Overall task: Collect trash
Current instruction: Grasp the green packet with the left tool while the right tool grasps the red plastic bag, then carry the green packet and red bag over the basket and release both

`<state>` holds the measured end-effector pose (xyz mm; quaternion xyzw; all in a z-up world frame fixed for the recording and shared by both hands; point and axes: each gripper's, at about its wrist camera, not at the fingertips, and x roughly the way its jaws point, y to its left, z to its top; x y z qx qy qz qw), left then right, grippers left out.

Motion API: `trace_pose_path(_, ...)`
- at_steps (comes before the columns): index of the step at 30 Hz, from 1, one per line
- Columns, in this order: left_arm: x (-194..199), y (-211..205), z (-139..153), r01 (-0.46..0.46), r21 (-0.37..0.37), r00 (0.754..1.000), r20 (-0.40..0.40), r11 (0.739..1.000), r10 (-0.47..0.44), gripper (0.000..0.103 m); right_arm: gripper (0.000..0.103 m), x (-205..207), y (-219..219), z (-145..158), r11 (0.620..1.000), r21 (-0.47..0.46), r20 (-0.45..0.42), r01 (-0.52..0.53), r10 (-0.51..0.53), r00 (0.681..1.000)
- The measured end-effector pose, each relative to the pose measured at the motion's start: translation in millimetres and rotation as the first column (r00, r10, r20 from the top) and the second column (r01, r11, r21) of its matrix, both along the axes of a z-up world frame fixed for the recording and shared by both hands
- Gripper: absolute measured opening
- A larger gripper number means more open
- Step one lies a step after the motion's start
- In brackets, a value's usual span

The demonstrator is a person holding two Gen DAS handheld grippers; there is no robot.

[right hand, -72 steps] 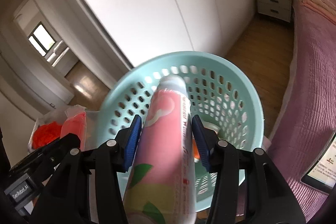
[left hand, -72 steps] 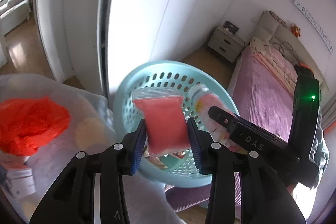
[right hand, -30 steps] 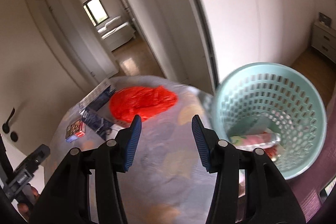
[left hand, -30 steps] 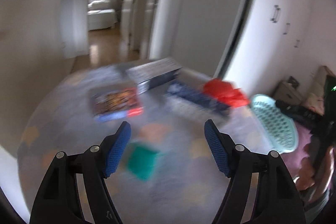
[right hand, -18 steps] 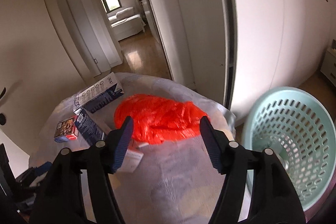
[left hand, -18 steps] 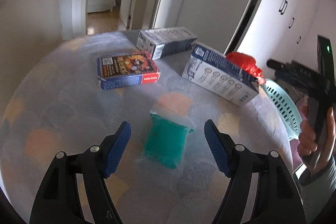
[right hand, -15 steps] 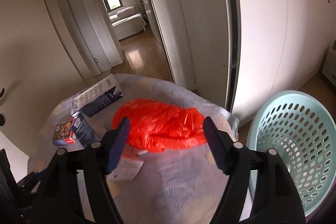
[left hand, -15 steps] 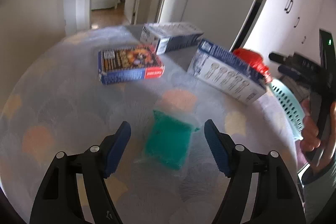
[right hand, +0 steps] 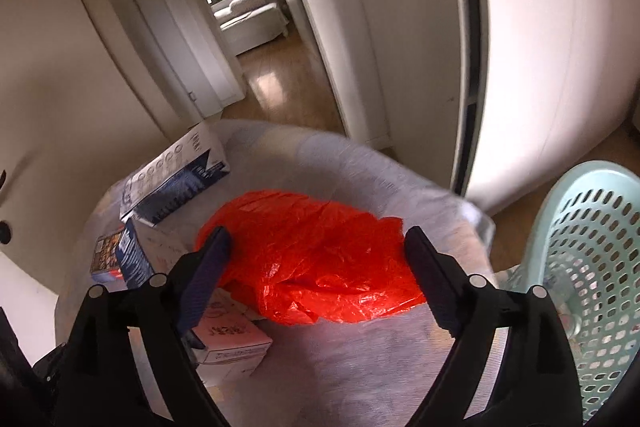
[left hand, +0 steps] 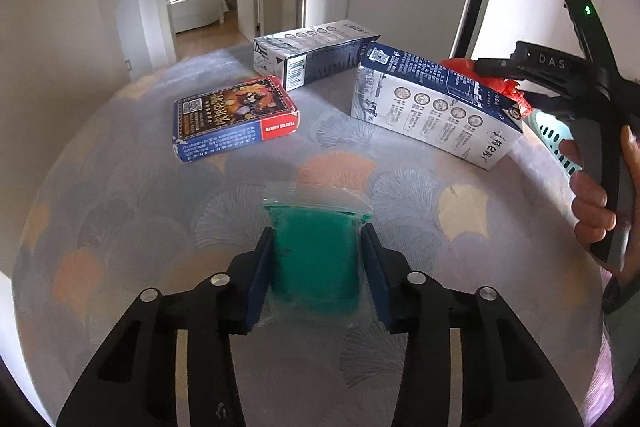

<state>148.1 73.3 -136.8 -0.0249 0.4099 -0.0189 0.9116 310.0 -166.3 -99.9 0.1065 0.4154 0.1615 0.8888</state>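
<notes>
A green pouch in a clear zip bag point(left hand: 316, 239) lies on the patterned tablecloth point(left hand: 120, 207). My left gripper point(left hand: 316, 263) straddles it, its jaws closing, and the blue pads touch both sides of the pouch. A crumpled red plastic bag point(right hand: 312, 259) lies near the table's far edge. My right gripper point(right hand: 316, 239) hangs just above the bag with its jaws opening wide and nothing pressed between them. The pale green perforated basket point(right hand: 592, 247) stands off the table at the right. Some wrappers show dimly through its holes.
A red and blue card box point(left hand: 232, 115) and two blue and white cartons point(left hand: 316, 51) point(left hand: 436, 107) lie behind the pouch. A small white box point(right hand: 232, 343) sits beside the red bag. White wardrobe doors rise behind the table, and a person's hand point(left hand: 596, 203) holds the right gripper.
My left gripper came down over the green pouch and its jaws narrowed onto it. My right gripper swung from the basket to the red bag and its jaws widened.
</notes>
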Motion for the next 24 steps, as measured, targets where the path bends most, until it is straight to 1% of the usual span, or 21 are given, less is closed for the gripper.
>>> trace_pose_path(2, -1, 2, 0, -0.003, -0.014, 1.000, 0.002, 1.000, 0.003, 0.039, 0.082, 1, 3, -4, 1.000, 0.002, -0.018, -0.014, 0.014, 1.000)
trace_pose_path(3, -2, 3, 1, -0.004, -0.017, 1.000, 0.002, 1.000, 0.004, 0.039, 0.077, 1, 4, -6, 1.000, 0.012, -0.028, -0.022, 0.022, 0.999)
trace_pose_path(5, -3, 3, 1, -0.008, -0.018, 1.000, 0.003, 1.000, 0.008, 0.038, 0.061, -2, 4, -8, 0.999, 0.031, -0.033, -0.040, 0.041, 0.999)
trace_pose_path(6, -4, 3, 1, -0.008, -0.016, 1.000, 0.003, 1.000, 0.008, 0.038, 0.056, -3, 6, -7, 0.999, 0.033, -0.031, -0.042, 0.043, 0.999)
trace_pose_path(8, -5, 2, 1, -0.009, -0.010, 1.000, 0.005, 1.000, 0.009, 0.038, 0.037, -6, 3, -6, 0.995, 0.083, -0.042, -0.052, 0.055, 0.998)
trace_pose_path(9, -5, 2, 1, -0.011, -0.007, 1.000, 0.005, 1.000, 0.011, 0.038, 0.034, -8, -1, -6, 0.992, 0.115, -0.053, -0.047, 0.053, 0.997)
trace_pose_path(11, -3, 1, 1, -0.017, 0.000, 1.000, 0.005, 1.000, 0.017, 0.037, 0.021, -12, -5, -3, 0.989, 0.140, -0.052, -0.037, 0.044, 0.998)
trace_pose_path(14, -5, 0, 1, -0.016, 0.007, 1.000, 0.009, 1.000, 0.016, 0.037, 0.015, -23, -7, 6, 0.989, 0.144, -0.017, -0.041, 0.043, 0.999)
trace_pose_path(16, -7, -3, 3, -0.004, 0.010, 1.000, 0.014, 1.000, 0.004, 0.037, 0.014, -33, -8, 14, 0.992, 0.121, 0.019, -0.038, 0.036, 0.999)
trace_pose_path(19, -9, -6, 6, 0.011, -0.022, 1.000, 0.014, 1.000, -0.011, 0.037, 0.013, -46, -13, 27, 0.994, 0.100, 0.060, -0.035, 0.029, 0.998)
trace_pose_path(24, -15, -21, 22, 0.047, -0.017, 0.998, 0.051, 0.999, -0.046, 0.037, 0.012, -64, -23, 45, 0.997, 0.072, 0.112, -0.026, 0.017, 0.994)
